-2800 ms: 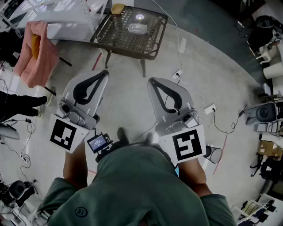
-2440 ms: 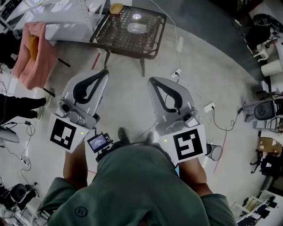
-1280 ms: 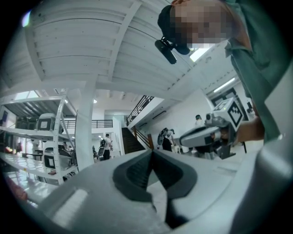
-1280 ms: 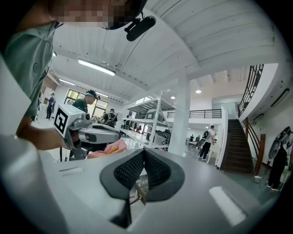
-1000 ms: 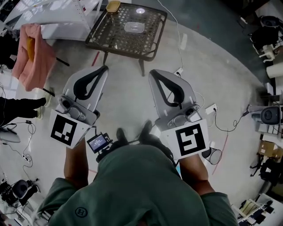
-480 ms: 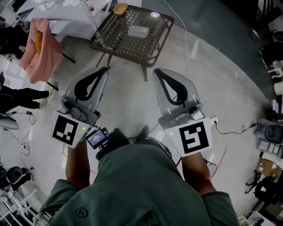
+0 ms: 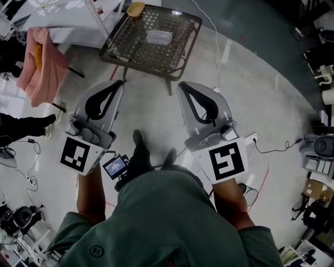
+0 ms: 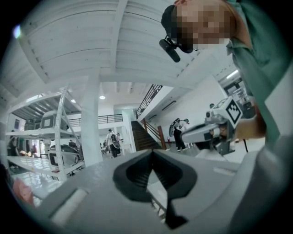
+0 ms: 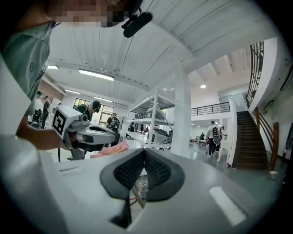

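Left gripper [image 7: 119, 83]: the person is holding it low on the near side of the mesh table [image 7: 136, 48], its tip pointing at the table's near left corner and not touching it. The jaws are pressing tip to tip. Nothing is sitting between them, only an empty teardrop gap behind the tips.
Right gripper [image 7: 181, 85]: it is hanging just short of the mesh table's near right corner, apart from it. Its jaws are likewise clenched tip against tip and are gripping nothing. A patch of the mesh is showing through the gap behind the pads in the right gripper view.
Mesh table: it is standing on the floor ahead of both grippers. One of its near legs is coming down between the two gripper tips.
Clear container [image 7: 159, 36]: it is lying flat on the mesh table's top, toward the far side, well apart from both grippers.
Yellow bowl [image 7: 136, 8]: it is sitting at the mesh table's far left corner.
Pink cloth [image 7: 39, 62]: it is hanging to the left of the mesh table, well apart from it.
White rack [image 7: 68, 32]: it is standing just beside the mesh table's left side.
Shoe [image 7: 138, 142]: it is showing on the floor on the near side of the mesh table, between the two grippers.
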Available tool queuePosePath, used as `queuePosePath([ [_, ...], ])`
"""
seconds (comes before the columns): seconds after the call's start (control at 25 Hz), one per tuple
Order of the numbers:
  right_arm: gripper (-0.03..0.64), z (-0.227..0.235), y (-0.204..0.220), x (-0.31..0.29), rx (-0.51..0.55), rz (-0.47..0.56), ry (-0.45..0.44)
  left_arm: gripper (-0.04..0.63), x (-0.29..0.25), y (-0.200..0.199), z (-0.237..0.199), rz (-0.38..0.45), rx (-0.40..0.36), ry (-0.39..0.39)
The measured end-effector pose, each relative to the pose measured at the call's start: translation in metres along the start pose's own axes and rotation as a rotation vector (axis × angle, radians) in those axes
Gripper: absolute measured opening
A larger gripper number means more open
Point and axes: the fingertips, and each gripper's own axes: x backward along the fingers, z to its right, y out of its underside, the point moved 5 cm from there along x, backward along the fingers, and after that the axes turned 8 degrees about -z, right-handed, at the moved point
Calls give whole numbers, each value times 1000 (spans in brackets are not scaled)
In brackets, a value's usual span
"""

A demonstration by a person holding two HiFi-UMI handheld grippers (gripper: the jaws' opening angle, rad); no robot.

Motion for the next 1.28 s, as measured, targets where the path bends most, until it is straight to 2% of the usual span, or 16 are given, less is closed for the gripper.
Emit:
queuePosePath([
  [0.32, 5, 4, -17, -81, -10, -42, 75, 2, -27, 17, -88, 37, 20, 89],
  [0.76, 5, -6, -35, -187, -18, -79, 147, 2, -39, 41, -199, 63, 22, 169],
  [0.96, 5, -8, -37, -216, 9, -115, 149, 2, -41, 52, -230, 67, 39, 179],
  [1.28, 5, 19, -26, -240, -8, -126, 124, 2, -67, 64, -244, 36, 51, 167],
])
